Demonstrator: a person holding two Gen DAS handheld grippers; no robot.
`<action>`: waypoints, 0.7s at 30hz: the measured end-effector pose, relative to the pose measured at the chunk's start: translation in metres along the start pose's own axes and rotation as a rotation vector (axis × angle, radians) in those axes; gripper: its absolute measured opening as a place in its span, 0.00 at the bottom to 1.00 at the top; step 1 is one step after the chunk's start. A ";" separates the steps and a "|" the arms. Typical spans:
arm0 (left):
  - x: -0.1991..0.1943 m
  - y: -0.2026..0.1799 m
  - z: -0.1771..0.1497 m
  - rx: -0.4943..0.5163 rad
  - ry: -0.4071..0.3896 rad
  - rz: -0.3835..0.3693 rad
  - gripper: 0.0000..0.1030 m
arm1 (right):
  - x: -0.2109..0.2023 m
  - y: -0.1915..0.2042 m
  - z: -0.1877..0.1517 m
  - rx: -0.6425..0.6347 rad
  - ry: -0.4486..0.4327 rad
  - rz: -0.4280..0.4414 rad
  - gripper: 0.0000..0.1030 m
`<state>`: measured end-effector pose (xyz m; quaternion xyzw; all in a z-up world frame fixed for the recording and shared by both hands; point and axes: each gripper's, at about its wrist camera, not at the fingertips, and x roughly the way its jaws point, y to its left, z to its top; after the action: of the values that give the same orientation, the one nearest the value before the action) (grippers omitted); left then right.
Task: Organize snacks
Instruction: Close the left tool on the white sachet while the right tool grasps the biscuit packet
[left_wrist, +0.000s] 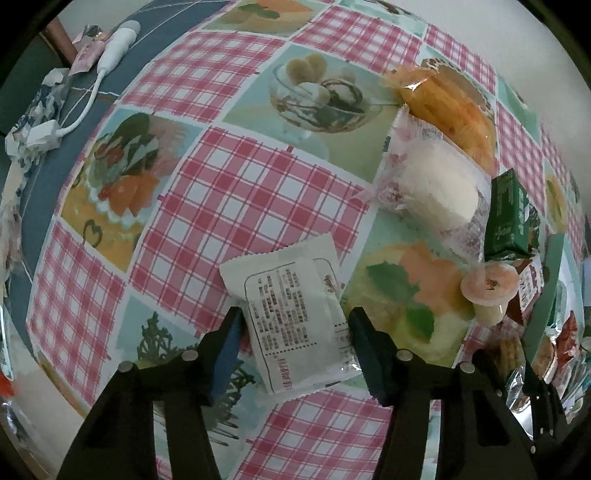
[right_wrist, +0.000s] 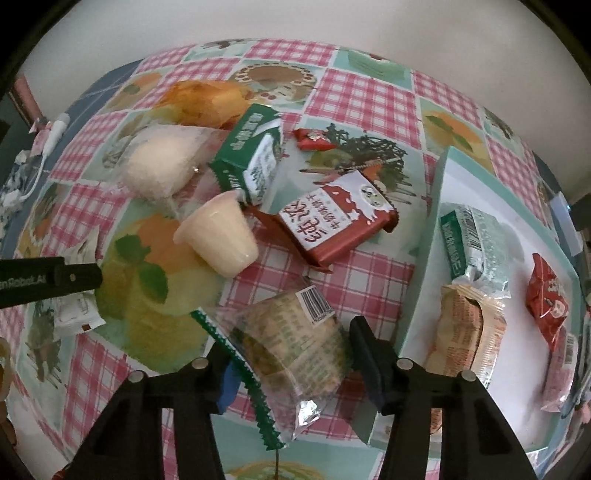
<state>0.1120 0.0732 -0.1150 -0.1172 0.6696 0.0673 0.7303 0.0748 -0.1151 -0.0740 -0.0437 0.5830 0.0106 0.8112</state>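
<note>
On the far right of the checked tablecloth (right_wrist: 369, 99) sits a pale green tray (right_wrist: 439, 177), partly loaded: a green-and-white packet (right_wrist: 476, 243), a tan wrapped biscuit pack (right_wrist: 465, 332) and a red sachet (right_wrist: 546, 295) lie in it, with more wrappers at its near right edge, too blurred to name.

Sorted so far: roughly a handful. Unsorted, loose on the cloth left of the tray: red milk carton (right_wrist: 340, 221), green carton (right_wrist: 251, 158), jelly cup (right_wrist: 218, 236), white bun in clear wrap (right_wrist: 162, 166), orange cake pack (right_wrist: 207, 99), small red candy (right_wrist: 314, 140).

Right gripper (right_wrist: 291, 354): jaws partly closed around a clear-wrapped cracker pack (right_wrist: 291, 332) lying just left of the tray. Right pad touches the wrapper; left pad sits at its green serrated edge. Reads as a grip being taken, pack not lifted.

Left gripper (left_wrist: 293, 332): pointing down over a white sachet (left_wrist: 291, 317), flat on the cloth at near left, well apart from the tray. Jaws half closed, one pad at each side edge; contact looks made, firmness uncertain.

Judgement: task under half done. Two items in hand, six more to go, then perhaps tidying within the tray.

Off-task clutter at far left: white cable with plug (left_wrist: 118, 40).
</note>
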 end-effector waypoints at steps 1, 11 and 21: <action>-0.001 0.002 0.000 -0.002 0.000 -0.001 0.57 | -0.001 -0.001 0.000 0.006 0.000 0.003 0.55; -0.021 0.014 -0.003 -0.009 -0.032 0.008 0.54 | -0.012 -0.014 0.012 0.038 -0.048 0.052 0.37; -0.044 0.009 -0.005 -0.008 -0.067 0.009 0.54 | -0.026 -0.016 0.005 0.061 -0.064 0.070 0.28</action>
<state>0.1007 0.0829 -0.0724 -0.1150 0.6449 0.0771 0.7516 0.0723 -0.1301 -0.0471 0.0019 0.5579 0.0228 0.8296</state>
